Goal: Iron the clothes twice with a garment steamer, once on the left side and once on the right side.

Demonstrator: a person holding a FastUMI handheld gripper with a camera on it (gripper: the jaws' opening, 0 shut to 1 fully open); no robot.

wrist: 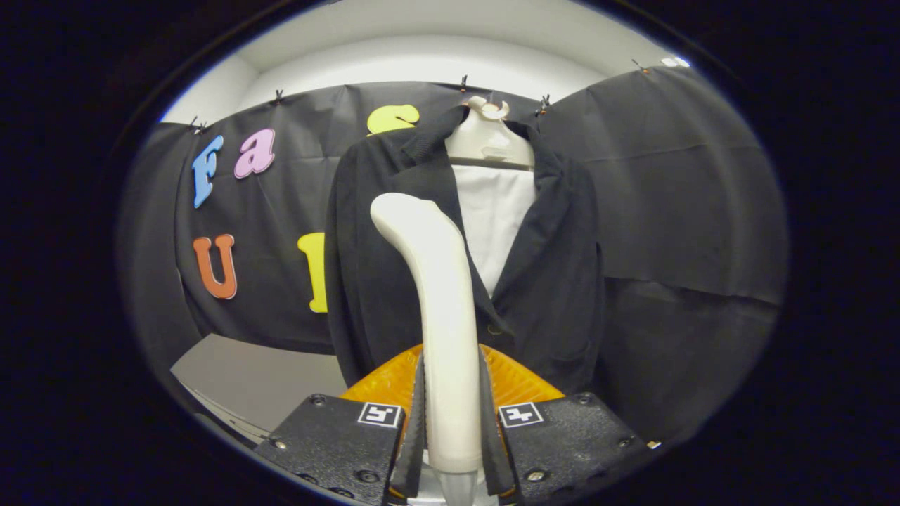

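**Steamer in our grip, jacket straight ahead**

From the gripper view, we see our gripper (pixel 453 422) closed on the handle of the garment steamer (pixel 439 309), both fingers pressed against its pale shaft, one on each side. The shaft rises from between the fingers toward twelve o'clock and bends at its top toward eleven o'clock. Just behind the fingers we see a ribbed orange part (pixel 383 383) spreading out to both sides of the shaft. Beyond the steamer, a dark jacket (pixel 555 281) hangs upright on a pale hanger form (pixel 489 137), open at the front over a white panel (pixel 496 218). The steamer's head lies over the jacket's left half as we face it; whether they touch, we cannot tell.
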